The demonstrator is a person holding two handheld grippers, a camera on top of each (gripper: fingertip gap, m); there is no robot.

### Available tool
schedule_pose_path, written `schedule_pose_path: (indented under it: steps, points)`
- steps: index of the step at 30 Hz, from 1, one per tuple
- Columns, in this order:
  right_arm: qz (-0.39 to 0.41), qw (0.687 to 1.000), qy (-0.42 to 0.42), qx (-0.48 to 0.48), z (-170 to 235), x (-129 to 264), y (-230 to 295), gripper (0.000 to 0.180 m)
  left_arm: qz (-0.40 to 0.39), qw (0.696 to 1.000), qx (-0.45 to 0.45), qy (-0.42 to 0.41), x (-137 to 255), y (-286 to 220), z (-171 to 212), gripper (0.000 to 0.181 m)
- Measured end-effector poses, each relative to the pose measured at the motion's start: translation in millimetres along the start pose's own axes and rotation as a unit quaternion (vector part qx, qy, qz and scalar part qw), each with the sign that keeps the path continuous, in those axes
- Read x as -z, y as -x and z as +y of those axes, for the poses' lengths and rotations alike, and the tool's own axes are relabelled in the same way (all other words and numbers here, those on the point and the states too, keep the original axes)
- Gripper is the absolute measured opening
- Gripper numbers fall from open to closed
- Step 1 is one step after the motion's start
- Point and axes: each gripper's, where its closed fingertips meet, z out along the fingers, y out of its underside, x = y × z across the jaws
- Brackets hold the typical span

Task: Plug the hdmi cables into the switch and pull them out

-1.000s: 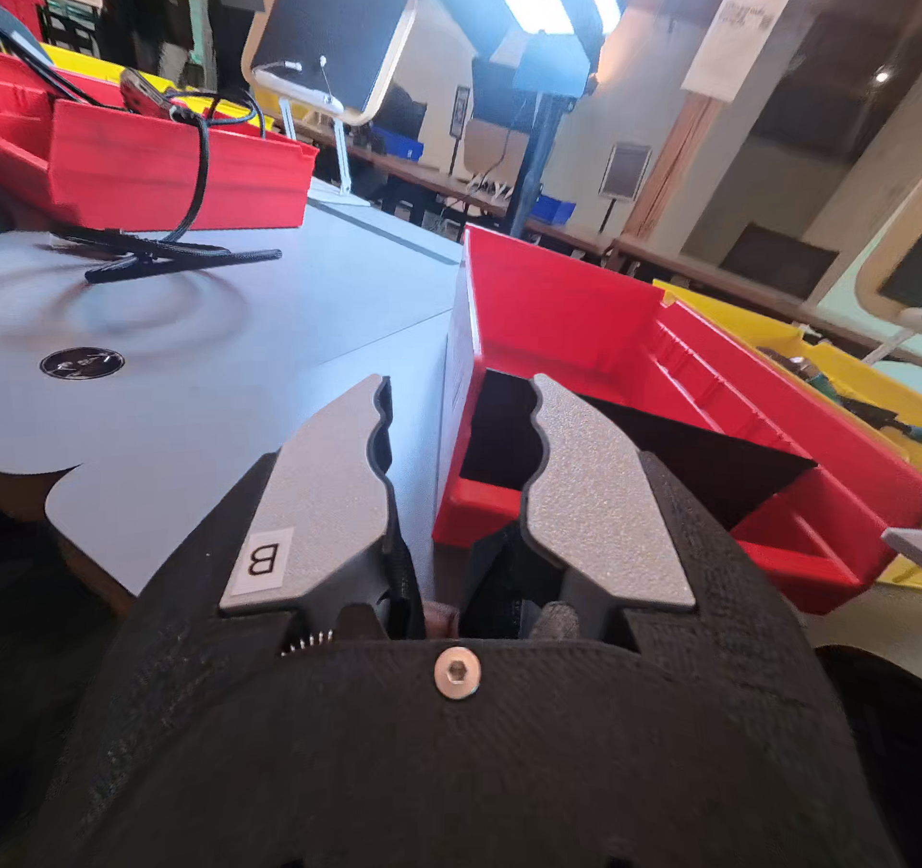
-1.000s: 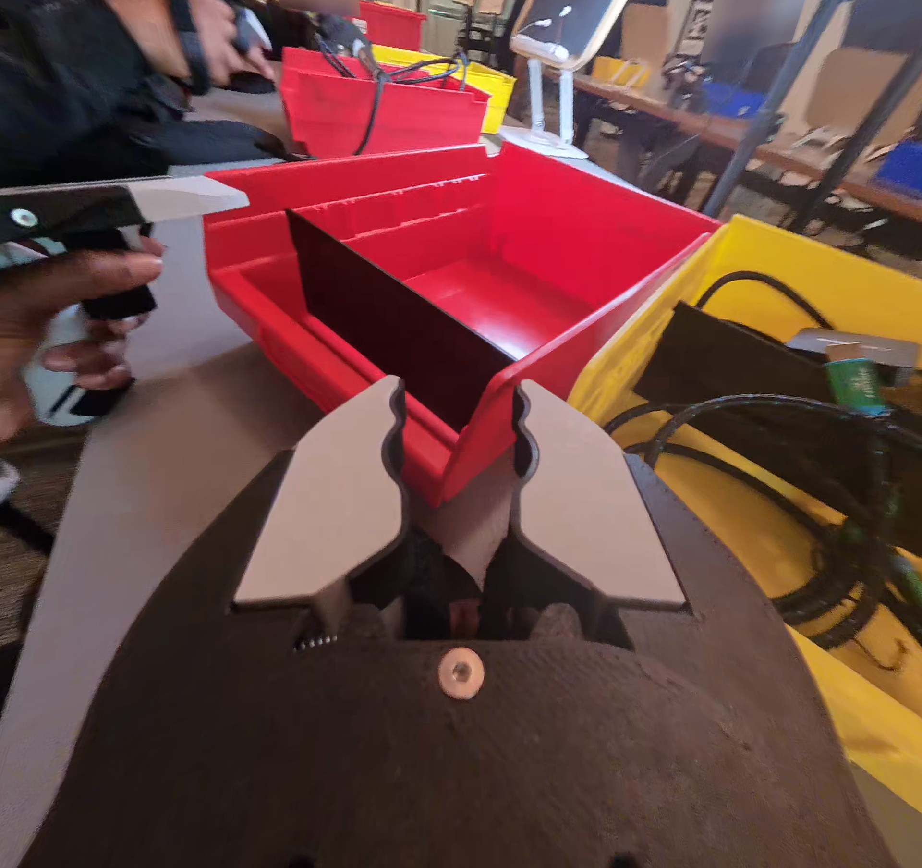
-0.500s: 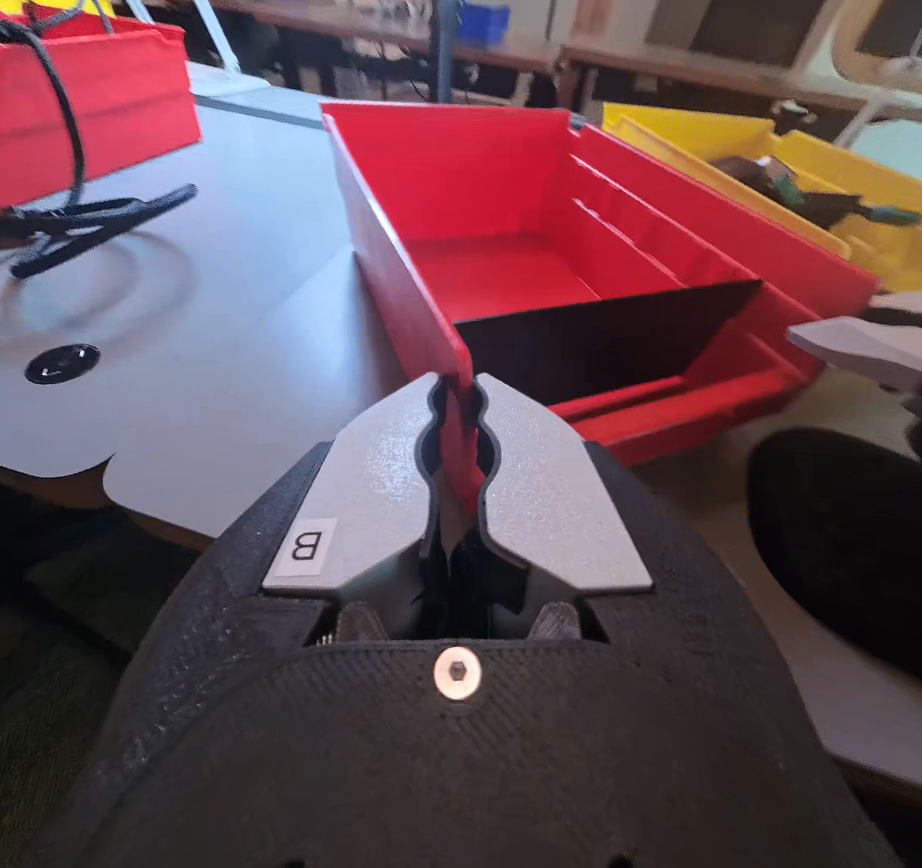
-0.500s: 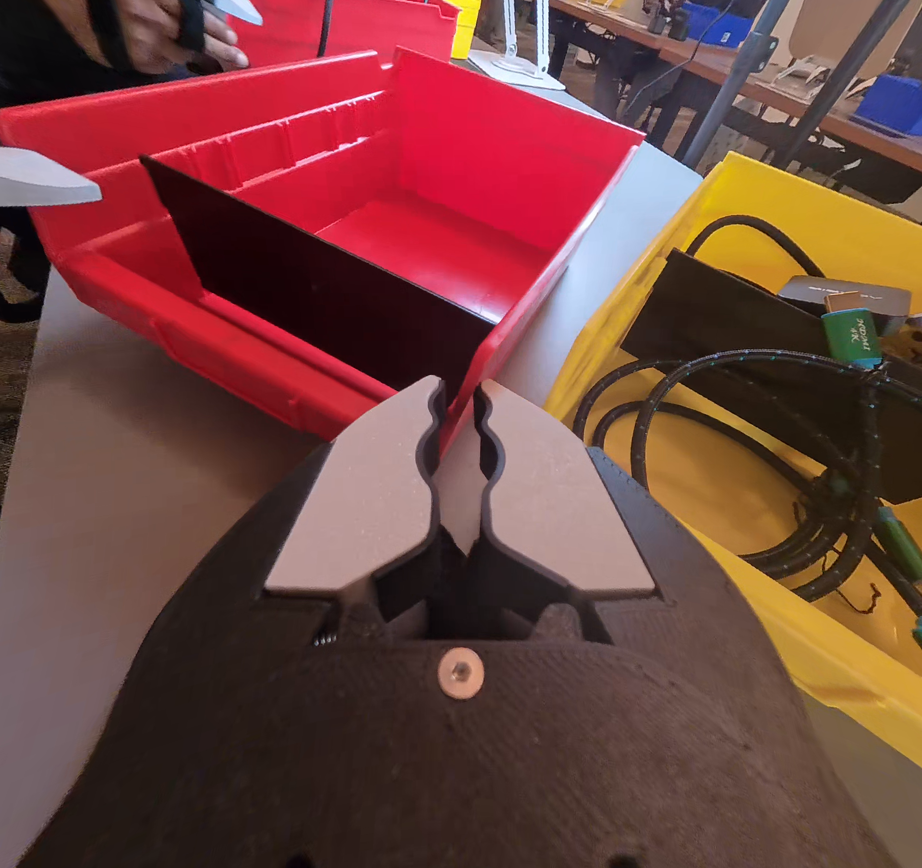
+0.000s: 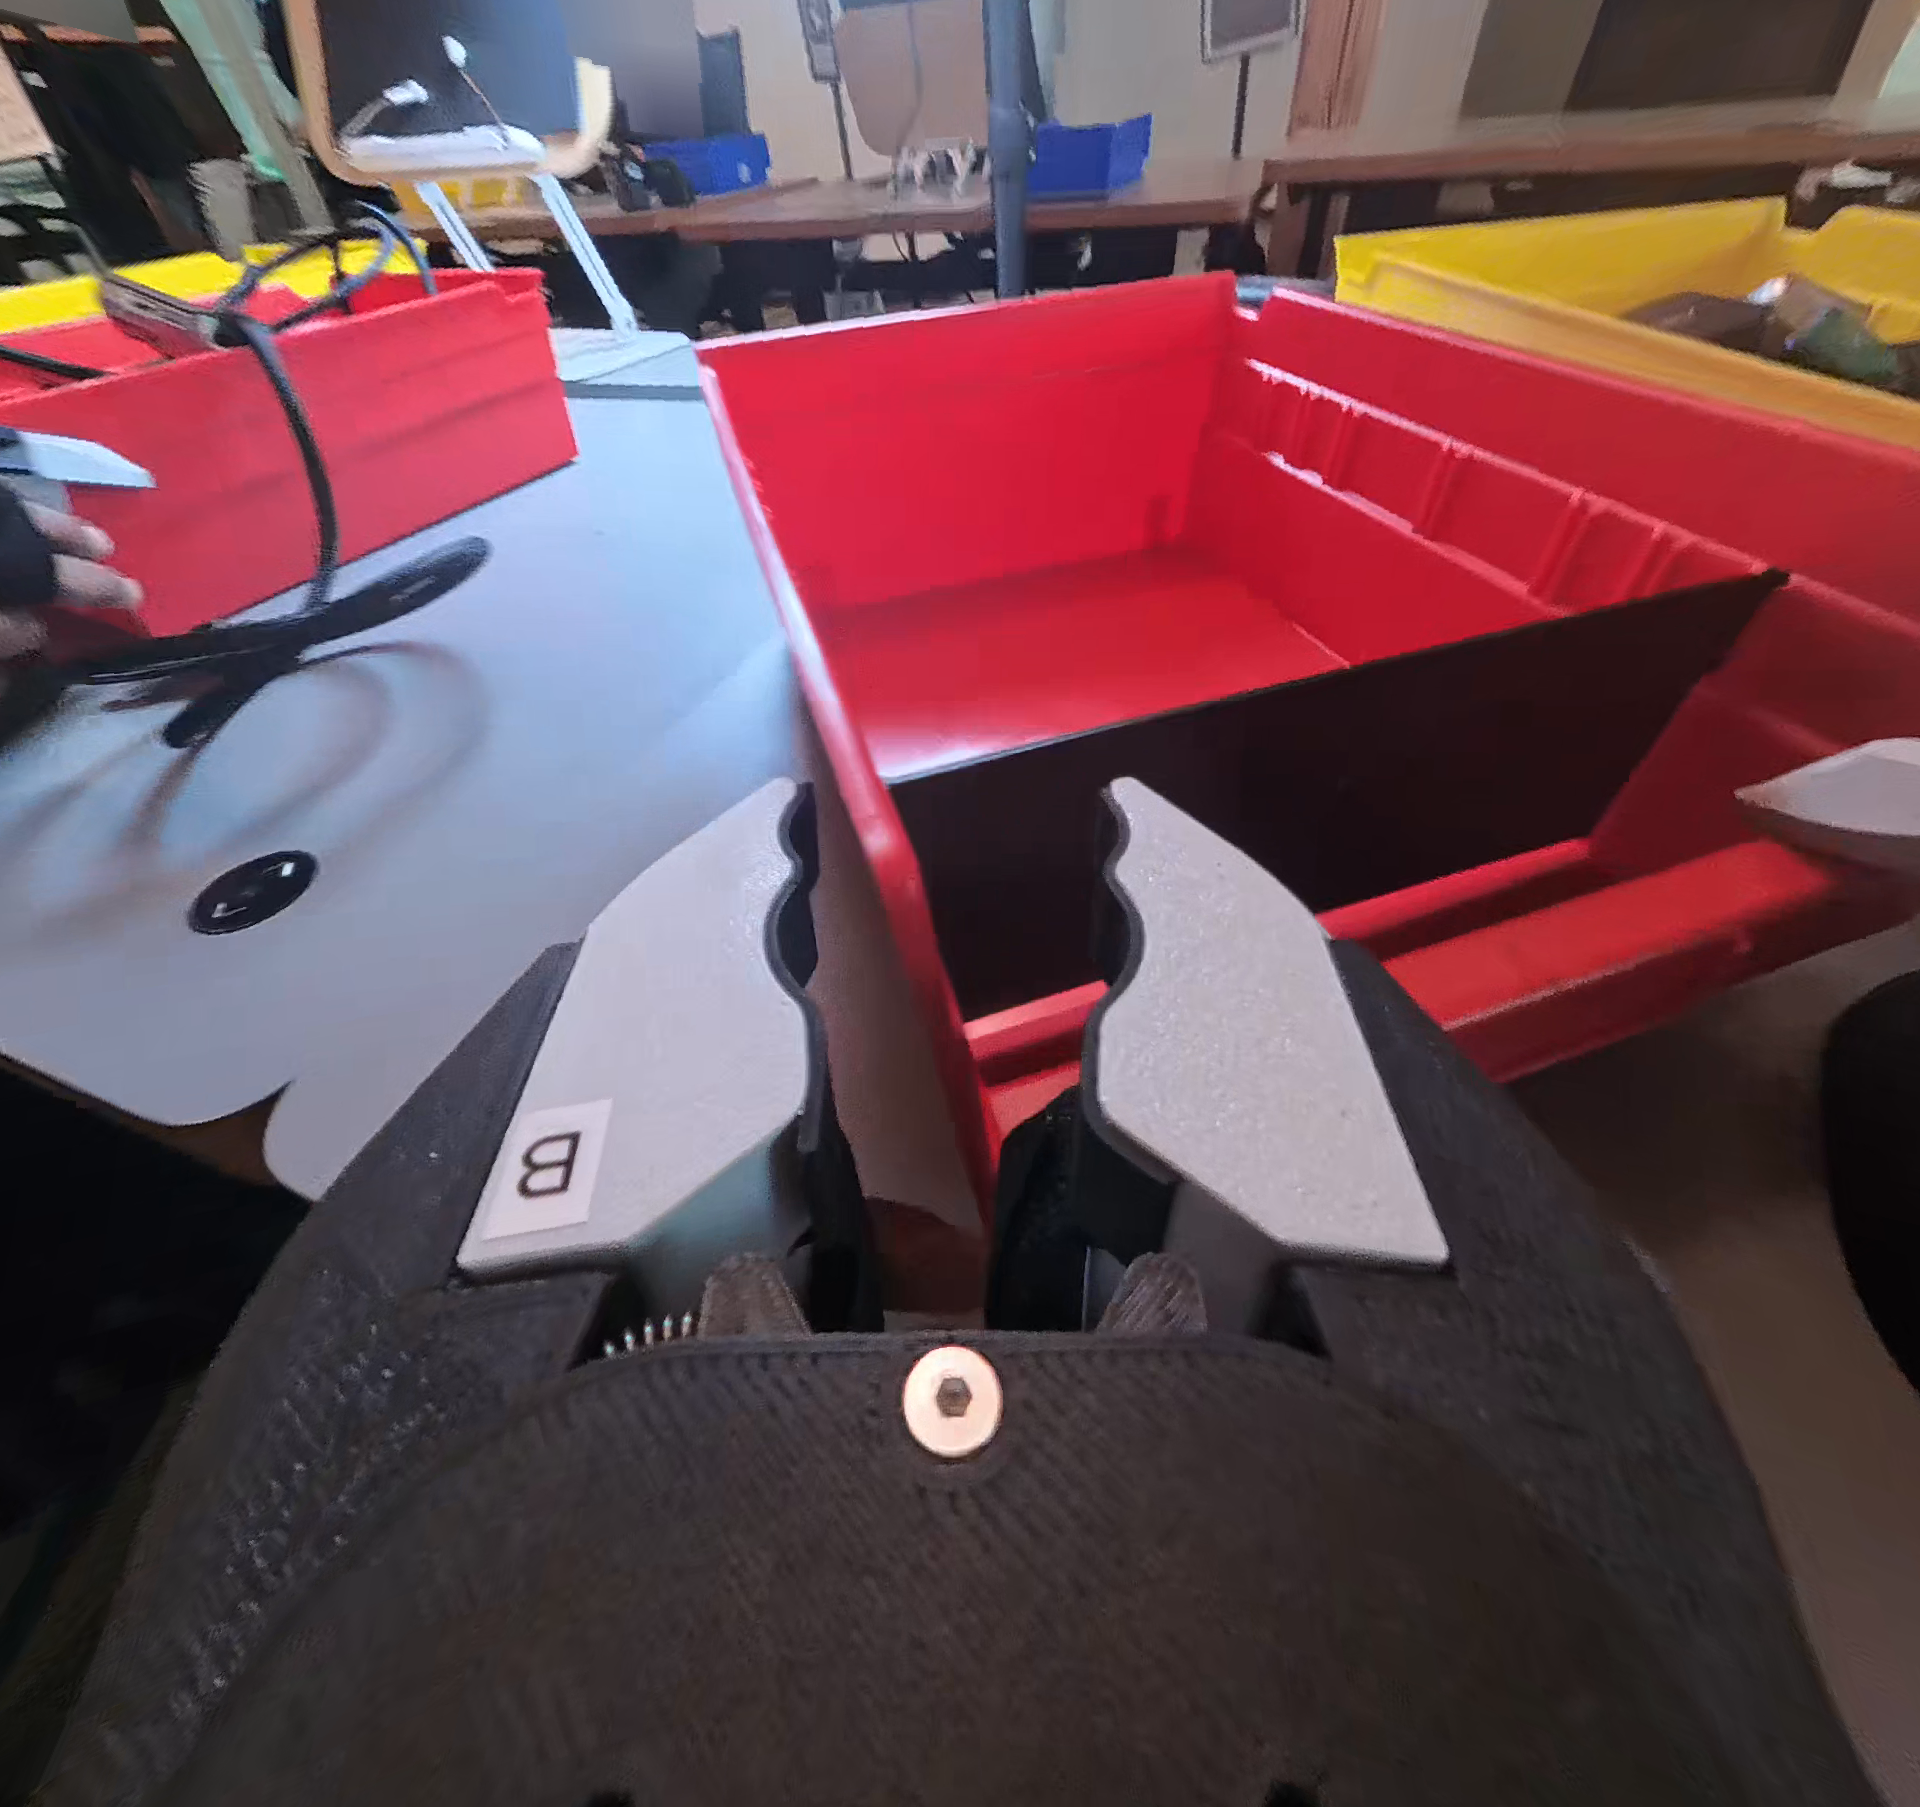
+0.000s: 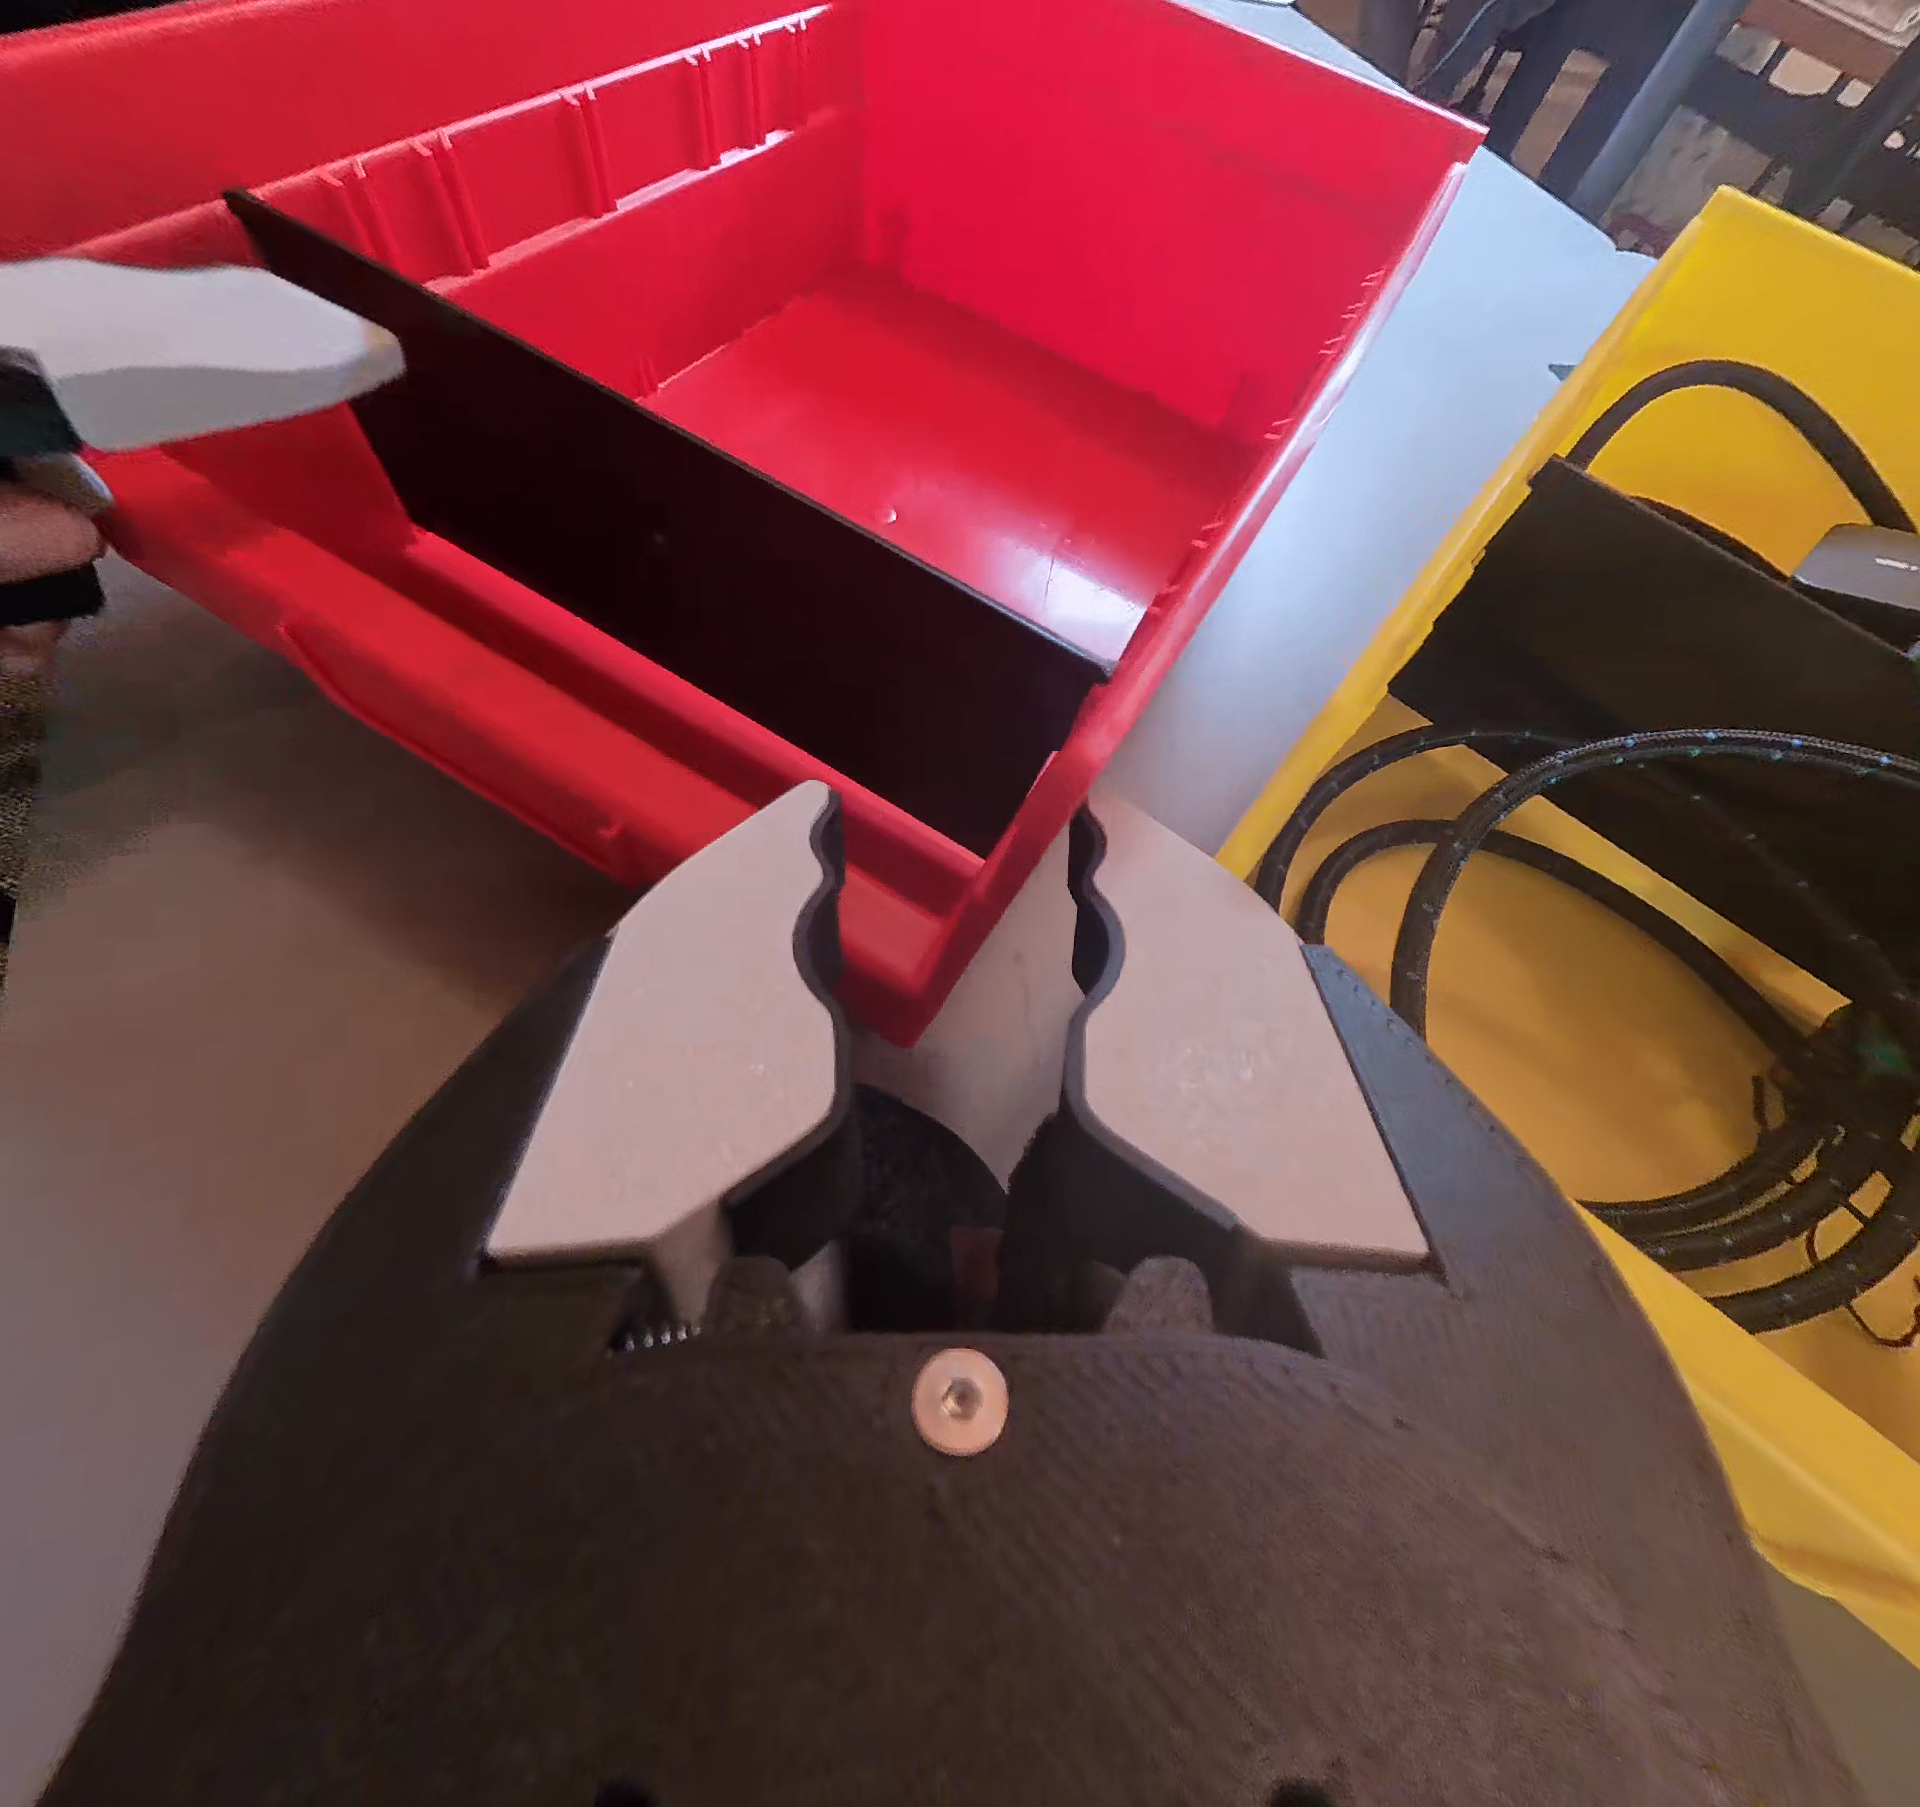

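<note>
Left gripper jaws apart, straddling the left wall of the red bin w/o clamping. Right gripper also spread, straddling the bin's right front corner, not pinching. Black divider crosses the bin near its front. HDMI cables coiled in the yellow bin just right of the red one; grey switch box sits at the far right.

The braided black cables in the yellow plastic bin are cut by the right edge. A black divider panel hides most of the small grey box.
</note>
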Motion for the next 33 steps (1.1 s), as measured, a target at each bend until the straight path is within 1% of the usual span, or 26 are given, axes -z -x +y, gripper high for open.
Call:
schedule_pose_path:
  steps: [2, 4, 5, 6, 7, 8, 10, 12, 16, 18, 20, 22, 24, 26, 29, 33]
  points:
    - [0.002, 1.0, 0.005, 0.001, 0, -3, 0, 0.04, 0.015, 1.0, -0.011, 0.024, -5, -6, 8, 0.05]
    - [0.009, 1.0, 0.012, 0.003, 1, -6, -1, 0.035, 0.013, 1.0, 0.002, 0.022, -7, -5, 8, 0.045]
    - [0.021, 1.0, 0.017, 0.003, 2, -7, -4, 0.029, 0.004, 1.0, 0.017, 0.021, -6, -1, 8, 0.036]
    - [0.04, 0.999, 0.02, 0.007, 2, -8, -9, 0.019, -0.005, 0.999, 0.028, 0.017, -4, 5, 7, 0.023]
    - [0.053, 0.998, 0.022, 0.017, 2, -8, -11, 0.017, -0.013, 0.999, 0.03, 0.012, -1, 10, 6, 0.01]
    - [0.058, 0.998, 0.021, 0.03, 2, -8, -11, 0.017, -0.01, 1.0, 0.028, 0.006, 1, 10, 5, 0.011]
    - [0.075, 0.995, 0.001, 0.064, -5, -6, -9, 0.015, -0.035, 0.999, 0.005, -0.002, 6, 15, 4, 0.008]
    - [0.101, 0.989, -0.029, 0.102, -15, -2, -10, 0.015, -0.048, 0.999, 0.017, -0.008, 13, 15, 1, 0.007]
    - [0.117, 0.981, -0.113, 0.108, -45, 24, -11, 0.013, -0.054, 0.996, 0.03, -0.069, 33, 11, -27, 0.008]
    - [0.139, 0.971, -0.151, 0.124, -60, 47, -14, 0.013, -0.056, 0.992, 0.019, -0.11, 48, 3, -51, 0.009]
    - [0.166, 0.961, -0.18, 0.127, -71, 80, -21, 0.013, -0.043, 0.988, 0.007, -0.151, 63, -14, -79, 0.008]
    - [0.192, 0.954, -0.2, 0.117, -74, 117, -32, 0.013, -0.016, 0.983, -0.008, -0.181, 74, -41, -103, 0.009]
    - [0.227, 0.944, -0.212, 0.107, -68, 157, -47, 0.013, 0.02, 0.98, -0.018, -0.199, 81, -75, -120, 0.009]
    - [0.27, 0.934, -0.21, 0.104, -54, 197, -67, 0.014, 0.07, 0.974, -0.024, -0.216, 83, -117, -132, 0.01]
    - [0.336, 0.918, -0.19, 0.094, -22, 260, -99, 0.014, 0.162, 0.961, -0.031, -0.222, 82, -193, -145, 0.012]
    - [0.42, 0.894, -0.141, 0.065, 33, 347, -148, 0.014, 0.293, 0.929, -0.05, -0.22, 80, -312, -158, 0.016]
